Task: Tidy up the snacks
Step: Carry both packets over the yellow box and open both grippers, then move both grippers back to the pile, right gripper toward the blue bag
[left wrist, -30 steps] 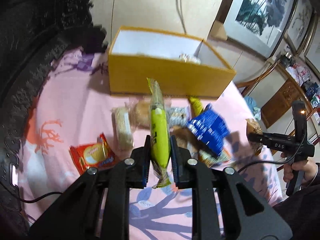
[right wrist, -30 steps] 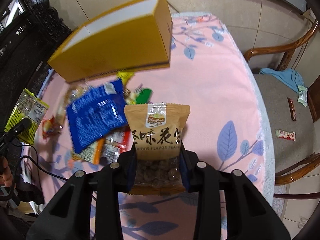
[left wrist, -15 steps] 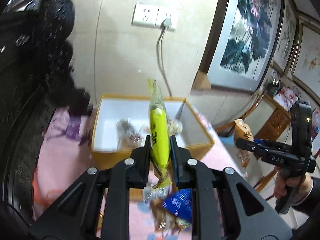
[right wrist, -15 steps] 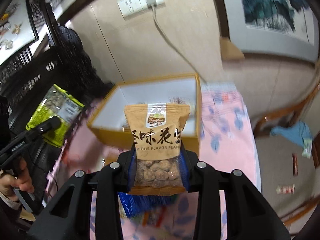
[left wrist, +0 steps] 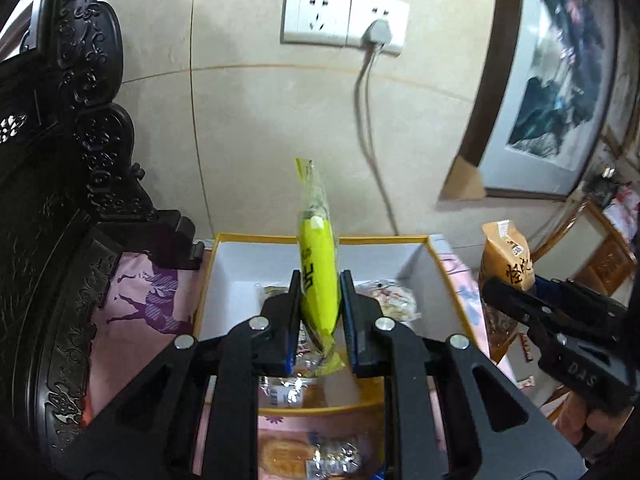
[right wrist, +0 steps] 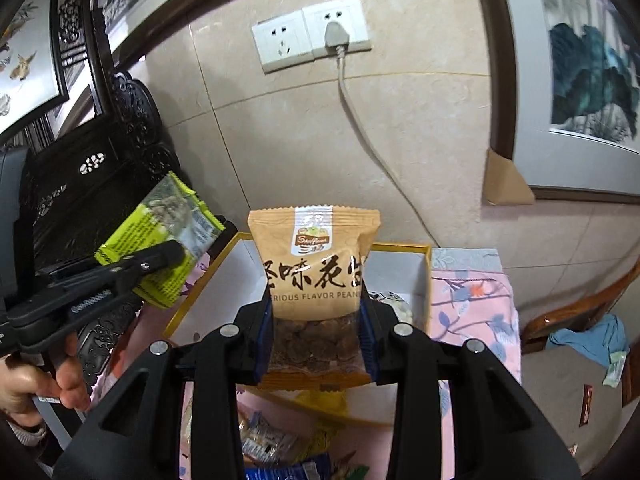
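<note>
My left gripper (left wrist: 320, 312) is shut on a yellow-green snack packet (left wrist: 318, 276), held edge-on above the open yellow box (left wrist: 240, 264) with a white inside. The box holds a few wrapped snacks (left wrist: 386, 300). My right gripper (right wrist: 316, 320) is shut on a tan peanut bag (right wrist: 314, 276), held upright over the same box (right wrist: 400, 276). The right gripper and its bag also show in the left wrist view (left wrist: 508, 264), at the box's right side. The left gripper with its packet (right wrist: 160, 248) shows in the right wrist view, at the box's left.
The box stands on a pink flowered tablecloth (right wrist: 472, 304) against a tiled wall with a socket and cord (left wrist: 372, 36). Loose snacks (right wrist: 272, 440) lie in front of the box. A dark carved chair (left wrist: 60, 200) stands left; a wooden chair (right wrist: 580, 328) stands right.
Both grippers have lifted their packets from above the table's snack pile and moved forward, now hovering over the open box close to the wall.
</note>
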`<action>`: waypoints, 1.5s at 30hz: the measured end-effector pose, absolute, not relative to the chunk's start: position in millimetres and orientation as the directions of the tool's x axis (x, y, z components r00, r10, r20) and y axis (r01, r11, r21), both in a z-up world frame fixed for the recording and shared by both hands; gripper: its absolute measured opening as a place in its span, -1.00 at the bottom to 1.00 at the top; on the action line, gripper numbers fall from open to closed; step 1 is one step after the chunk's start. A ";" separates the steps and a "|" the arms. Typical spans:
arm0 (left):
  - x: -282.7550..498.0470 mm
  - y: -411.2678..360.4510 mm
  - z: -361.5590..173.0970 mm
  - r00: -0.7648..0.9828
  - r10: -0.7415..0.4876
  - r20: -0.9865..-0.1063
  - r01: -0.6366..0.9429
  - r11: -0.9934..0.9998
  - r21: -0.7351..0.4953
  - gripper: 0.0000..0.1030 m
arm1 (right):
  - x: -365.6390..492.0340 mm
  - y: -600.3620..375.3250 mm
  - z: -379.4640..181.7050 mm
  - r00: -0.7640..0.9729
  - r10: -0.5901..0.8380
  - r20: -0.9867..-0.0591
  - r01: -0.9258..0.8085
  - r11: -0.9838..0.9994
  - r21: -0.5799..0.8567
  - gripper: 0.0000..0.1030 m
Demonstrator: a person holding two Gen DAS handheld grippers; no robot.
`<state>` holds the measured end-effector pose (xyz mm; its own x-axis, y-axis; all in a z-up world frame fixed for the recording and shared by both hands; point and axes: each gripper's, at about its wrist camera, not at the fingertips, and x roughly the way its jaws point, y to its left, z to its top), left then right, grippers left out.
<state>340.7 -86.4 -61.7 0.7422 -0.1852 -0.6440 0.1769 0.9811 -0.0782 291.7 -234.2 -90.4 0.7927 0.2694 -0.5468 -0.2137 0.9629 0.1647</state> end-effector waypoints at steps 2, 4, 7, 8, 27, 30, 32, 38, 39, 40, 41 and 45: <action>343.7 -87.8 -63.0 0.749 -0.137 -0.648 0.137 0.989 -0.050 0.60 | 298.0 -228.7 -93.1 0.777 0.249 -0.578 -0.199 0.968 0.151 -0.12; 339.4 -87.3 -59.2 0.781 -0.058 -0.621 0.067 0.998 -0.008 0.85 | 294.2 -225.9 -92.3 0.785 0.208 -0.583 -0.161 0.978 0.132 0.48; 335.6 -87.1 -58.1 0.774 -0.070 -0.629 0.087 0.996 -0.004 0.87 | 284.1 -225.1 -90.8 0.802 0.204 -0.562 -0.156 0.979 0.132 0.88; 333.5 -85.9 -58.4 0.770 -0.062 -0.635 0.083 0.997 0.002 0.92 | 277.2 -225.2 -89.7 0.808 0.194 -0.557 -0.147 0.981 0.129 0.94; 178.8 5.9 -129.5 0.679 0.036 -0.733 -0.065 0.998 -0.011 0.96 | 154.8 -259.0 -228.7 0.465 0.179 -0.867 0.016 0.978 0.210 0.97; 155.5 18.1 -148.4 0.634 0.005 -0.774 -0.074 0.996 -0.055 0.96 | 138.9 -250.4 -239.9 0.440 0.191 -0.878 -0.004 0.978 0.211 0.97; 142.8 25.7 -156.6 0.623 -0.008 -0.782 -0.099 0.991 -0.089 0.96 | 134.6 -241.9 -240.1 0.439 0.206 -0.874 -0.032 0.976 0.214 0.97; 120.8 39.9 -172.5 0.583 -0.053 -0.811 -0.151 0.973 -0.172 0.96 | 139.3 -199.5 -238.0 0.480 0.177 -0.859 -0.185 0.978 0.098 0.97; 117.9 42.7 -172.6 0.586 -0.060 -0.808 -0.155 0.970 -0.184 0.96 | 142.6 -190.6 -238.7 0.486 0.169 -0.858 -0.216 0.974 0.070 0.97; 116.7 44.2 -172.3 0.590 -0.062 -0.805 -0.158 0.969 -0.191 0.96 | 146.0 -185.9 -239.7 0.487 0.169 -0.857 -0.233 0.971 0.059 0.97; 114.6 46.9 -171.1 0.598 -0.066 -0.799 -0.162 0.966 -0.201 0.96 | 150.1 -177.6 -241.3 0.484 0.180 -0.856 -0.264 0.963 0.053 0.97; 111.4 53.5 -169.5 0.608 -0.075 -0.790 -0.172 0.959 -0.223 0.96 | 163.0 -161.7 -247.7 0.470 0.192 -0.862 -0.338 0.941 0.026 0.97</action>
<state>111.4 53.5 -169.5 0.6084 -0.0746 -0.7901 -0.1722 0.9594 -0.2232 163.0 -161.7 -247.7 0.4698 0.1924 -0.8616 -0.3379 0.9408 0.0259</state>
